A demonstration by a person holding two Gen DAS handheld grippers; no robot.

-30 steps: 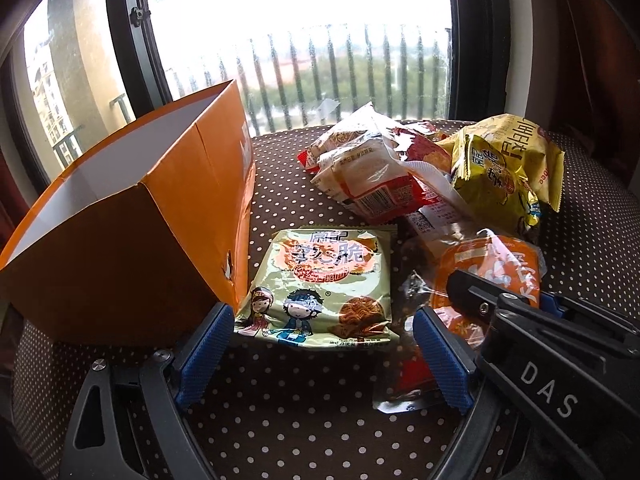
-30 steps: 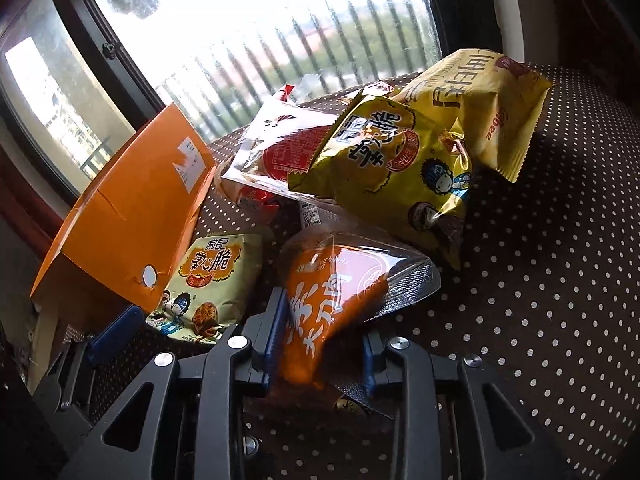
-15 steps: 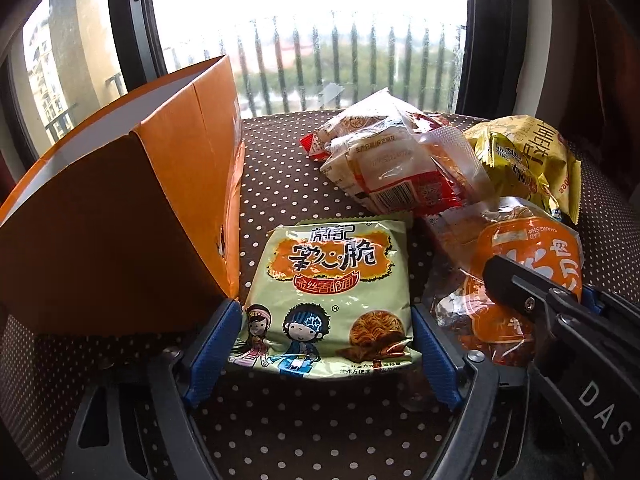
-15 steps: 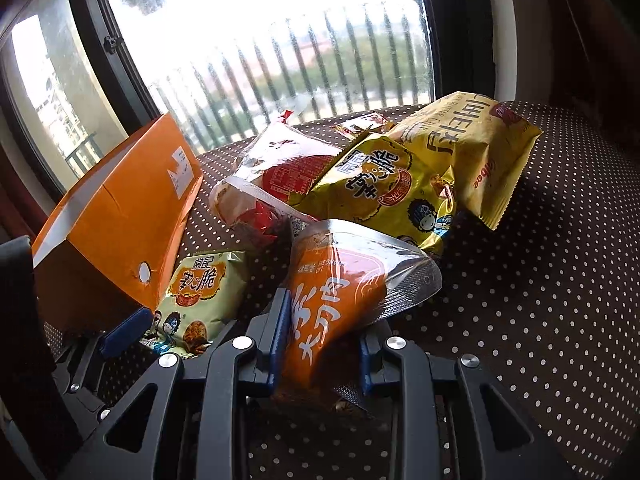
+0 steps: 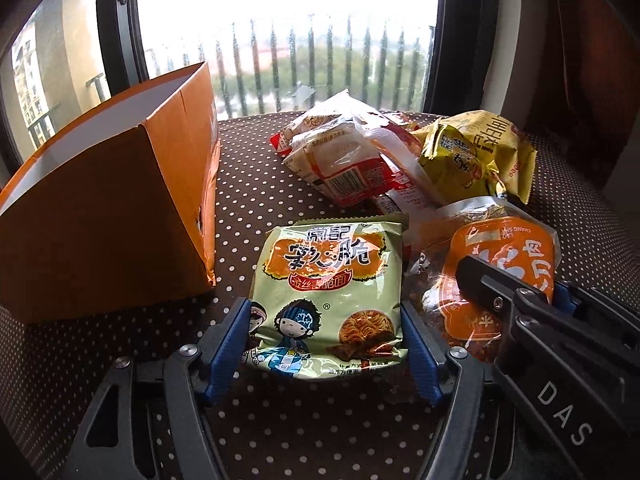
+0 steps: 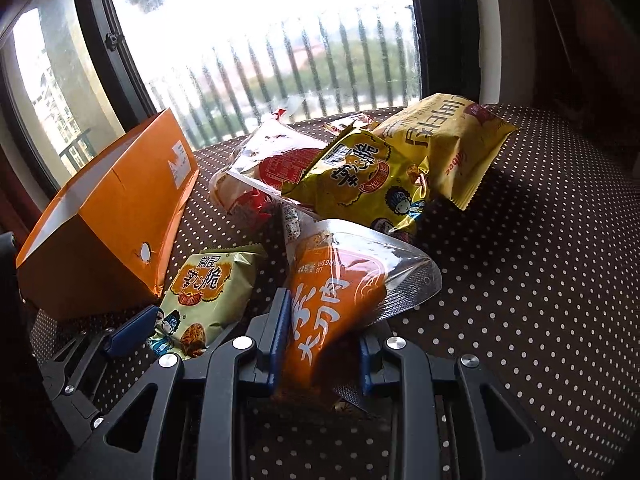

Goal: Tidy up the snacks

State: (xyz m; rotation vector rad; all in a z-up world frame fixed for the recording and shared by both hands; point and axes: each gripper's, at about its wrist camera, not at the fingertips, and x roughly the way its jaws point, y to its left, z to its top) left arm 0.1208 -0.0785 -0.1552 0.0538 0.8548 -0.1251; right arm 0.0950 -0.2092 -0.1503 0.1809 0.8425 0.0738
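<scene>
Left wrist view shows the left gripper [image 5: 326, 346] closing its jaws around the pale green noodle packet [image 5: 328, 296], which lies flat on the dotted cloth [image 5: 256, 208] just beside the near corner of the orange box [image 5: 108, 216]. The blue pads flank the packet's lower edges and look to be touching or about to touch it; a firm pinch is not yet evident.

On the far side of that packet from the orange box, the right gripper [image 6: 320, 344] is narrowed onto the orange meat-snack pouch [image 6: 332, 300], pads pressing its lower end so the pouch stands tilted up off the cloth.

Farther from the orange box, a loose heap remains: a red-and-clear wrapped bun pack [image 5: 344, 160], a small yellow noodle packet [image 6: 364, 176] and a larger yellow crisp bag [image 6: 448, 148], overlapping one another.

What shows of the orange box's white interior looks bare, though its floor is hidden. The sorting therefore seems barely begun: two items are being gripped, none visibly stowed, and the heap is untouched.
</scene>
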